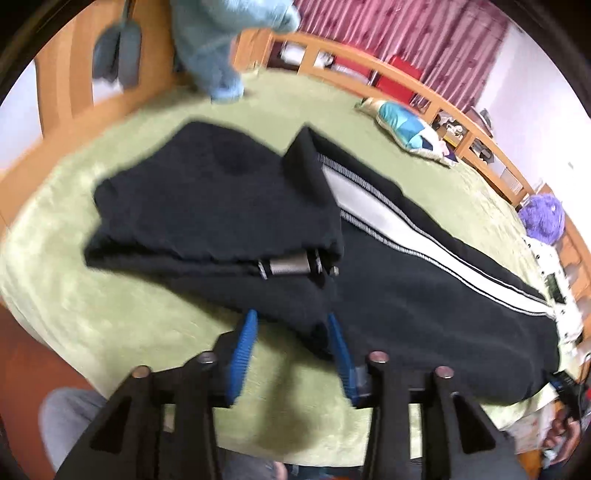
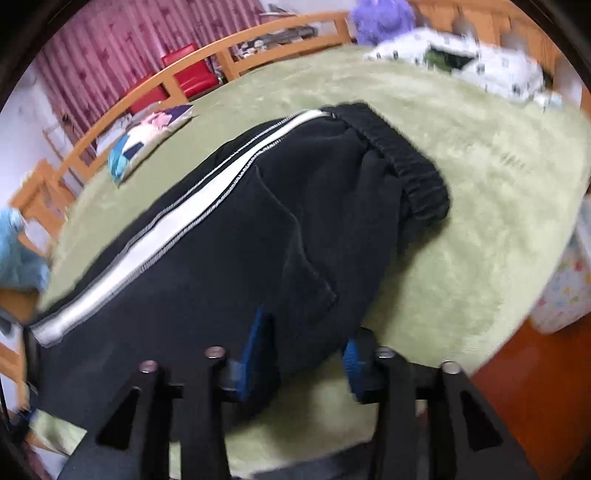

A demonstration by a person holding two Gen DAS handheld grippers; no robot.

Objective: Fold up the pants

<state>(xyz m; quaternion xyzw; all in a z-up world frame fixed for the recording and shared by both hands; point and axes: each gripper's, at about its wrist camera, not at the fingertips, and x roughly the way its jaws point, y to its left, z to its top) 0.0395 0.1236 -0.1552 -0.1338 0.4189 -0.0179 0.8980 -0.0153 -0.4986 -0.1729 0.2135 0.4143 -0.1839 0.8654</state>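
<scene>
The left tool [image 1: 291, 332] reaches forward low over the bed's pale green fleecy blanket [image 1: 122, 314], its blue ribbed fingers [image 1: 242, 350] spread wide with a dark fold of cloth lying between them; neither finger presses on it. The right tool [image 2: 306, 339] is likewise held low and pointing forward, its blue fingers [image 2: 255, 343] set apart on either side of a bulge of the same garment, the left finger partly buried under the cloth, so whether it touches cannot be told.

The black fleece track pants with a white side stripe edged in grey stitching [image 1: 424, 288] lie flat on the blanket, long axis running across the bed. In the left wrist view the leg end is folded back over itself to the left, and the stripe runs off to the right. In the right wrist view the ribbed elastic waistband [image 2: 406, 158] sits at the far upper right and the stripe [image 2: 155, 243] slants down to the lower left, a stitched pocket showing near the tool.

A patterned cushion [image 2: 147, 140] lies near the wooden bed rail [image 2: 207, 55]; a purple fluffy toy [image 2: 384, 16] sits at the far side.
</scene>
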